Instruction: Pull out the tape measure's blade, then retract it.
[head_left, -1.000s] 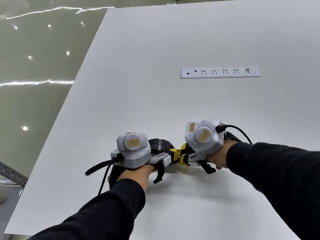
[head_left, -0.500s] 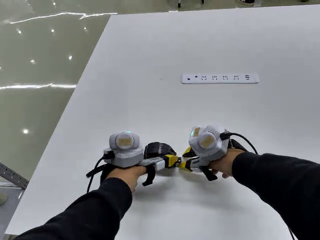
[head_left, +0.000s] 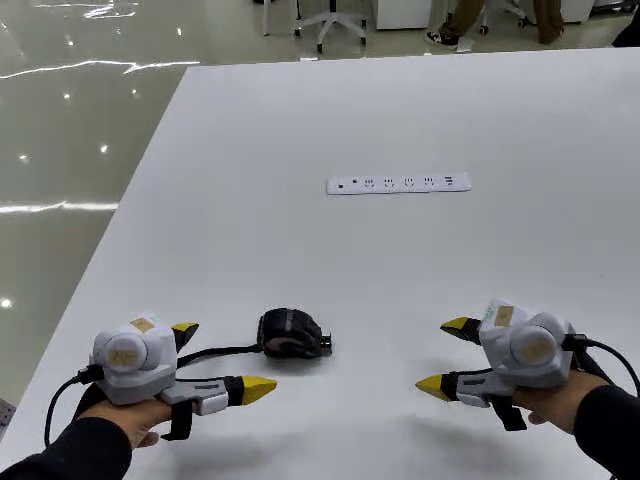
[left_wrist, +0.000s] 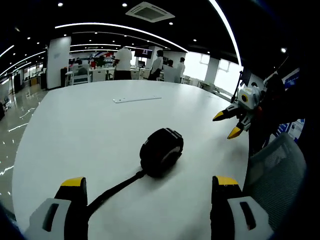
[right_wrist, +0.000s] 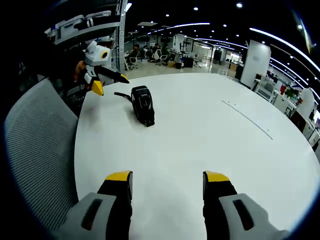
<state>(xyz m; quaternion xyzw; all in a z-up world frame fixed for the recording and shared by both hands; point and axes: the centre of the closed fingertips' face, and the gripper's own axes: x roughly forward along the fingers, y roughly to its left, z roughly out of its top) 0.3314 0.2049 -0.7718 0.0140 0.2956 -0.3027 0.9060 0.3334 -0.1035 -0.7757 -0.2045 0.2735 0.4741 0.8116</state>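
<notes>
Glossy floor (head_left: 60, 150), white workbench (head_left: 300, 130), office chair (head_left: 325, 25)

White table (head_left: 300, 120), black tape measure (head_left: 290, 335) laid just beside the left gripper (head_left: 223, 356), power strip (head_left: 398, 184) placed well beyond it.

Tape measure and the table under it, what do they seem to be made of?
Tape measure: black case, likely plastic with a rubbery grip, judging by its matte ridged surface. Its strap looks like dark fabric, though that is unclear. Table: smooth white top, probably laminate, given its even faint sheen.

left claw (head_left: 223, 357), right claw (head_left: 440, 354): grey, yellow tips (head_left: 258, 388) | cables (head_left: 604, 350) black | sleeves (head_left: 70, 455) black
</notes>
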